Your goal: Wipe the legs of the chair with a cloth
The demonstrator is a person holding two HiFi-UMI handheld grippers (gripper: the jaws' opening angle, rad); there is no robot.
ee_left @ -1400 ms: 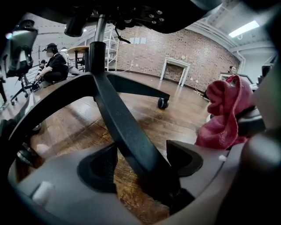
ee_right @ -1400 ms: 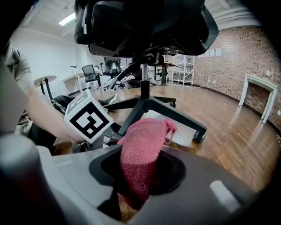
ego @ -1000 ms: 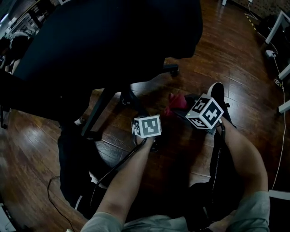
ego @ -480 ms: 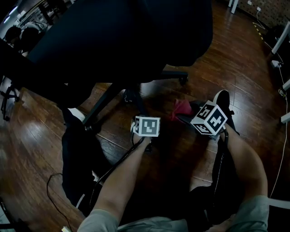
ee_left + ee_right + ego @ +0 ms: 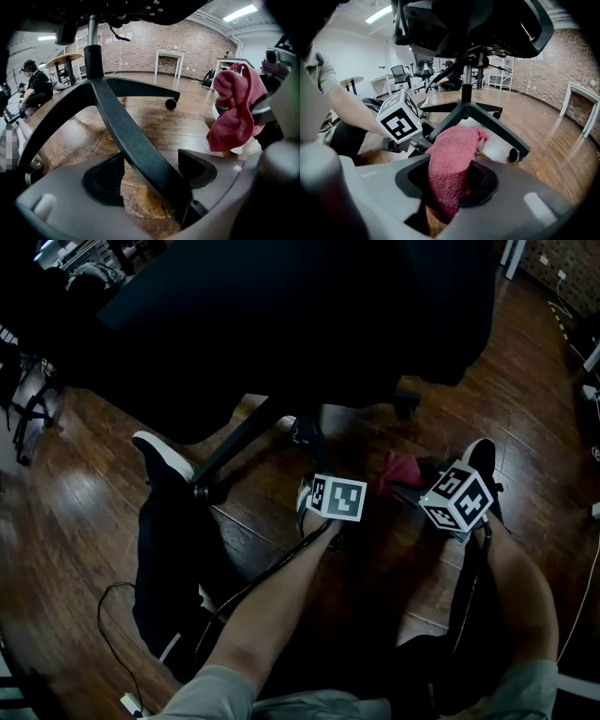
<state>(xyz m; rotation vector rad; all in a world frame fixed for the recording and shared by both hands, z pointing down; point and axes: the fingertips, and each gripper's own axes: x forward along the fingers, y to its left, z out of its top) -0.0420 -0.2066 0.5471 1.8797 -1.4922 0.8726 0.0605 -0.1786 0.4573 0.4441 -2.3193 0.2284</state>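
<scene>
The black office chair [image 5: 281, 315] fills the top of the head view, its star base low over the wooden floor. One chair leg [image 5: 136, 150] runs slantwise between the jaws of my left gripper [image 5: 150, 169], which stand open on either side of it, with floor showing in the gaps. In the head view the left gripper [image 5: 321, 480] sits at that leg [image 5: 307, 439]. My right gripper [image 5: 450, 183] is shut on a red cloth [image 5: 451, 157] that bunches up out of the jaws. The cloth [image 5: 401, 468] hangs just right of the left gripper and clear of the legs [image 5: 497, 126].
My shoes [image 5: 164, 457] [image 5: 483, 457] rest on the floor either side of the base. A castor [image 5: 171, 104] ends the far leg. A cable [image 5: 117, 615] lies at lower left. Other chairs and tables [image 5: 401, 72] stand far off, with a seated person [image 5: 37, 86].
The head view has swung, so the chair and both grippers sit further right in it. The left shoe has come into sight. The right gripper still holds the cloth beside the left one.
</scene>
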